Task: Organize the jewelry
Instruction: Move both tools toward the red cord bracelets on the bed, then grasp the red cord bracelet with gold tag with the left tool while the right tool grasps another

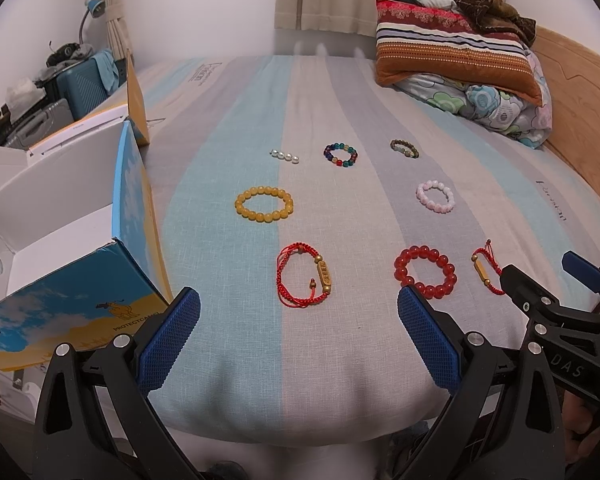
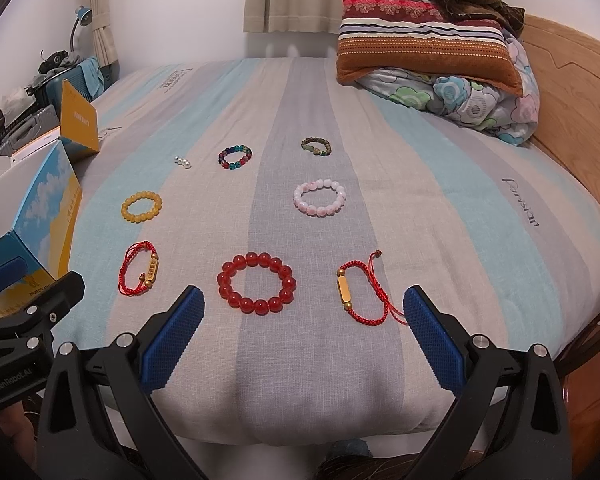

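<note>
Since all bracelets lie ahead of both wide-open, empty tools, left tool and right tool, on bed, box at left unfilled: sorting looks unstarted.

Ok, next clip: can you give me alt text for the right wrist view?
Eight pieces of jewelry lie apart on a striped bed sheet, nearest the open right gripper a red glass-bead bracelet and a red cord bracelet with a gold bar. An open blue-and-yellow cardboard box sits at the left, and the left gripper enters from the left edge.
</note>
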A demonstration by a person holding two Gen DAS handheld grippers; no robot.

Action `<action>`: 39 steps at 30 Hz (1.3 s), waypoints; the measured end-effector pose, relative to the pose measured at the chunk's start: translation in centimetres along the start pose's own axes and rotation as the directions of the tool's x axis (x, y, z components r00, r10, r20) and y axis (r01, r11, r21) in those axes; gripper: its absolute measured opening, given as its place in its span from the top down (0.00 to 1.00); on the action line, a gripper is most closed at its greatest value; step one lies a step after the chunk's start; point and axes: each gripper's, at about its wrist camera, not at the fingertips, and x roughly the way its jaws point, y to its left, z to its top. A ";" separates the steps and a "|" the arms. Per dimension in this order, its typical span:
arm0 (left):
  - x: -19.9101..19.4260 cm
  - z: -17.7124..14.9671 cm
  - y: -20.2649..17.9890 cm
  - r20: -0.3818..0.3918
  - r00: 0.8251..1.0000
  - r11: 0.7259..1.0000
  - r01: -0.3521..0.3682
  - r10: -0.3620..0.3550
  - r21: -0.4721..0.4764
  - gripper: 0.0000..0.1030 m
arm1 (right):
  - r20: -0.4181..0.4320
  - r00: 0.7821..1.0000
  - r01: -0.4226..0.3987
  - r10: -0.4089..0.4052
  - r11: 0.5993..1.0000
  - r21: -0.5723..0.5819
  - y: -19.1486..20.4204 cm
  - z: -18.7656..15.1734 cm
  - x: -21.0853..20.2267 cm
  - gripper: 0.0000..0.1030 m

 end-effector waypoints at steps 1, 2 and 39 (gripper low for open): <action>-0.1 -0.3 0.2 -0.001 1.000 1.000 -0.001 0.001 -0.001 0.06 | 0.001 1.000 0.000 0.000 1.000 0.000 0.0 0.0 0.0 0.07; -0.3 -0.4 0.2 0.000 1.000 1.000 -0.001 0.001 0.000 0.06 | -0.002 1.000 0.001 -0.001 1.000 -0.001 0.0 0.0 0.1 0.07; 7.5 0.8 0.0 -0.106 0.994 1.000 0.003 -0.001 0.027 0.06 | -0.198 0.979 0.072 -0.052 0.993 0.095 -5.1 2.1 7.4 0.07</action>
